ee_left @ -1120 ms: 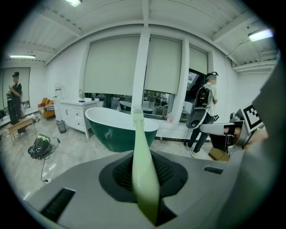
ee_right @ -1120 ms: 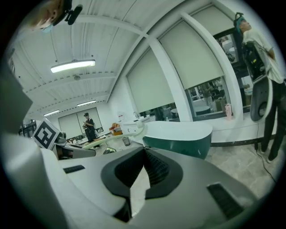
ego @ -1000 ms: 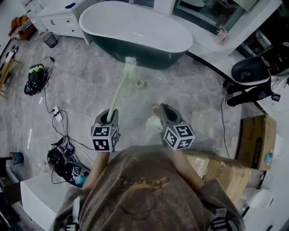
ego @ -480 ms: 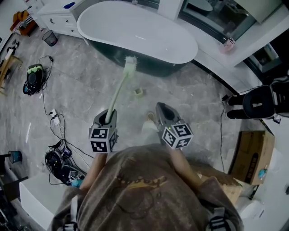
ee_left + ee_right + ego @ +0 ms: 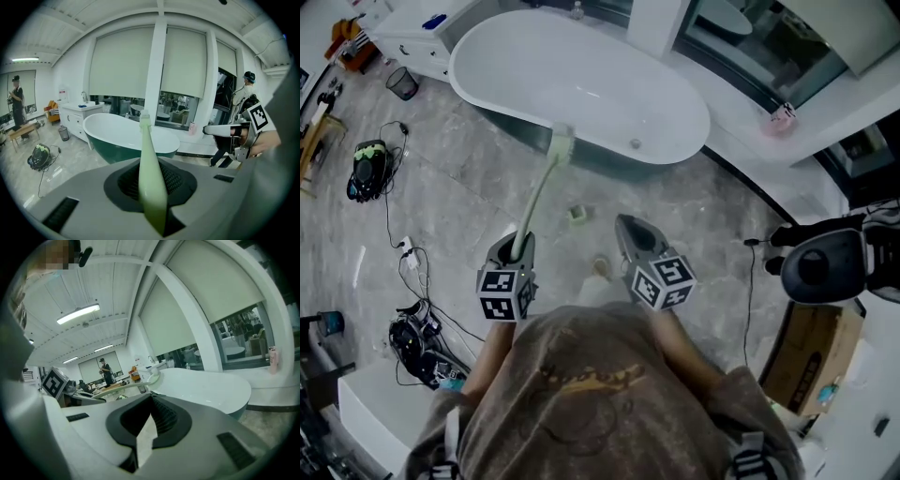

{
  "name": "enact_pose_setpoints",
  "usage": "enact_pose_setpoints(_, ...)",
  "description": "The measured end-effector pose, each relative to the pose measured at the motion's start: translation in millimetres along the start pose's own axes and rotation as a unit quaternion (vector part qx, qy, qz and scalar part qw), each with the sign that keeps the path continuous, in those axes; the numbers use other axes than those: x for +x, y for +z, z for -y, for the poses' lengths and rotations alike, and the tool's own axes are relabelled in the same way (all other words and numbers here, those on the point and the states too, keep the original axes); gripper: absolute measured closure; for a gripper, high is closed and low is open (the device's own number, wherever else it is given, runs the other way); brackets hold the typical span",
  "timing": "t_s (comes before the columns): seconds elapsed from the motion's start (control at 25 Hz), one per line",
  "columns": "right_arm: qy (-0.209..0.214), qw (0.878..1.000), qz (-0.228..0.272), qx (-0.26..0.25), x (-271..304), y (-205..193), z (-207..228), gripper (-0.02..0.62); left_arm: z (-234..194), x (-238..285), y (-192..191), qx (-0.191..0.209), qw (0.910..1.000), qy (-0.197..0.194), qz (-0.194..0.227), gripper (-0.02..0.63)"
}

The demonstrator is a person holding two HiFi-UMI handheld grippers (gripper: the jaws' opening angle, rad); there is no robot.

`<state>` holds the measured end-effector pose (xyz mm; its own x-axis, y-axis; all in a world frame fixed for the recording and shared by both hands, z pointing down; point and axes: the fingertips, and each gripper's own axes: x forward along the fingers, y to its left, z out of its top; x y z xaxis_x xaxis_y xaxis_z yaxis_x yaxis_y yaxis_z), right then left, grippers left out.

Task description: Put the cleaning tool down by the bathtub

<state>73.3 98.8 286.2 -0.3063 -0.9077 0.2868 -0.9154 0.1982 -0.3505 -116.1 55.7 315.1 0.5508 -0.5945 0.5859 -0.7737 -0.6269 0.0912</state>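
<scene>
Where left gripper [image 5: 519, 247] clamps cleaning tool [image 5: 542, 184], handle end hidden, bathtub [image 5: 581, 84] beyond

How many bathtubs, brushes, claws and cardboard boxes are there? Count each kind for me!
Bathtub: 1
Cleaning brush: 1
Claws: 2, the left claw holding the brush and the right claw holding nothing
Cardboard box: 1
Total: 5
</scene>
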Motion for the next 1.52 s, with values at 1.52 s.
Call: enact_pose_setpoints(1.52,0.024,0.999,-0.042,-0.004,164.1,28.9,92.9,0.595,-71.3,141.1,52.3,-0.044,0.9974,0.049,-0.029,0.541)
